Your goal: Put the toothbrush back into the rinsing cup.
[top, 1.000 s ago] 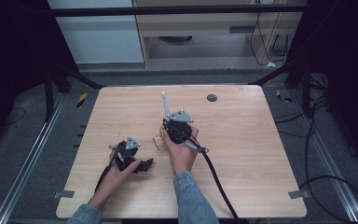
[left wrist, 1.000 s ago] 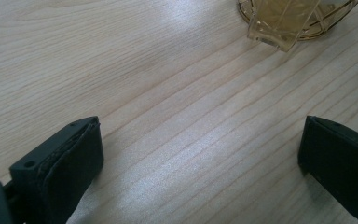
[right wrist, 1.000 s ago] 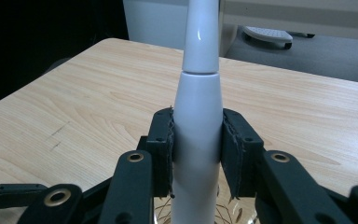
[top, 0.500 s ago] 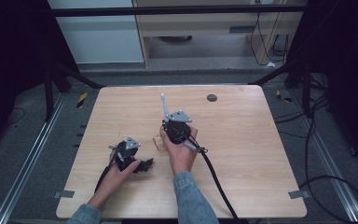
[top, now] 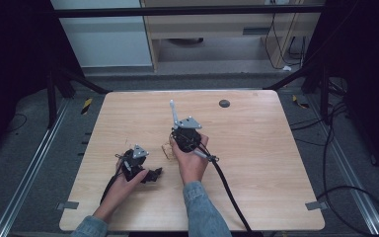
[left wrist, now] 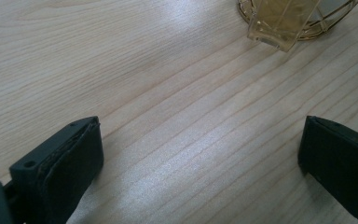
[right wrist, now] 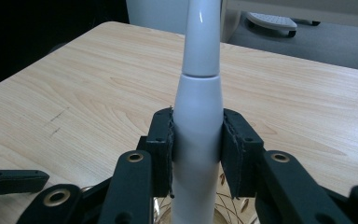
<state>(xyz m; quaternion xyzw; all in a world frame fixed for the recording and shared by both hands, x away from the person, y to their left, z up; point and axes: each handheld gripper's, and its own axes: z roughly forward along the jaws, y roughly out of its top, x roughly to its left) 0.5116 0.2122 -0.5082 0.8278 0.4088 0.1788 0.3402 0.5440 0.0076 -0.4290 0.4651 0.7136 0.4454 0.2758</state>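
A person at a wooden worktop holds a set of tongs in each hand. The right tongs are clamped on the white handle of an electric toothbrush, which stands upright with its narrow neck rising above the jaws. Directly beneath it sits a gold wire basket, with the toothbrush's lower end over or inside it (the frames do not settle which). In the high view the toothbrush pokes up beyond the right tongs near the middle of the worktop, and the basket lies just to the left of the right hand. The left tongs rest low over bare wood with their jaws wide apart, gripping nothing; the basket, with a clear yellowish block inside it, lies ahead of them. From above, the left tongs sit near the basket, on the person's side. A small dark disc lies well beyond the basket, towards the far edge.
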